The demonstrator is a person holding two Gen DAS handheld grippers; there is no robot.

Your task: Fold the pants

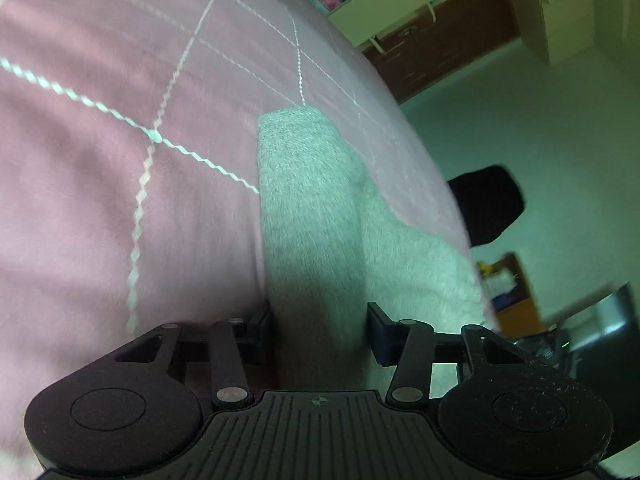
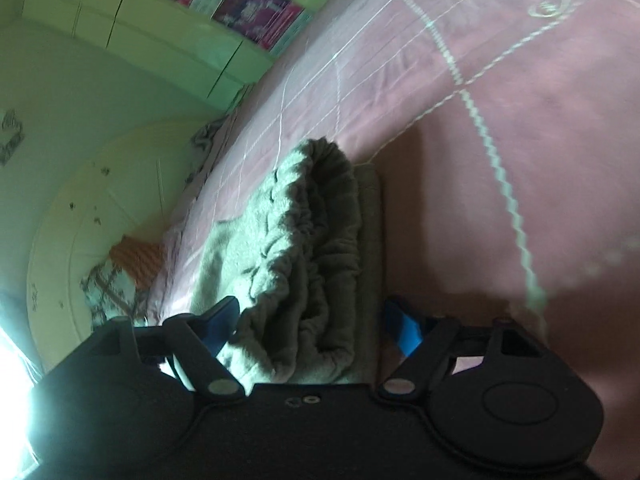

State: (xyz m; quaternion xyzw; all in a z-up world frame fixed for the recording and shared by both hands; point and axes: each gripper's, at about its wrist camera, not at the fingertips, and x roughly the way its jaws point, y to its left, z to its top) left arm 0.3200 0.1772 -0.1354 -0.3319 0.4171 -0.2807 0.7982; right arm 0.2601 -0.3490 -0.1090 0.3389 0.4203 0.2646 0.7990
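Grey fleece pants (image 1: 308, 208) lie on a pink quilted bedspread (image 1: 120, 184). In the left wrist view a leg end runs away from me, and the cloth passes between the fingers of my left gripper (image 1: 320, 332), which stand apart on either side of it. In the right wrist view the gathered elastic waistband (image 2: 316, 240) lies stacked in layers between the blue-padded fingers of my right gripper (image 2: 316, 328), which also stand apart around it. Whether either gripper's fingers pinch the cloth is hidden by the fabric.
The bed edge (image 1: 420, 152) curves close on the right of the pants in the left wrist view, with a black chair (image 1: 488, 204) and wooden furniture (image 1: 512, 292) beyond. In the right wrist view, pillows (image 2: 120, 276) lie at the bed's left end.
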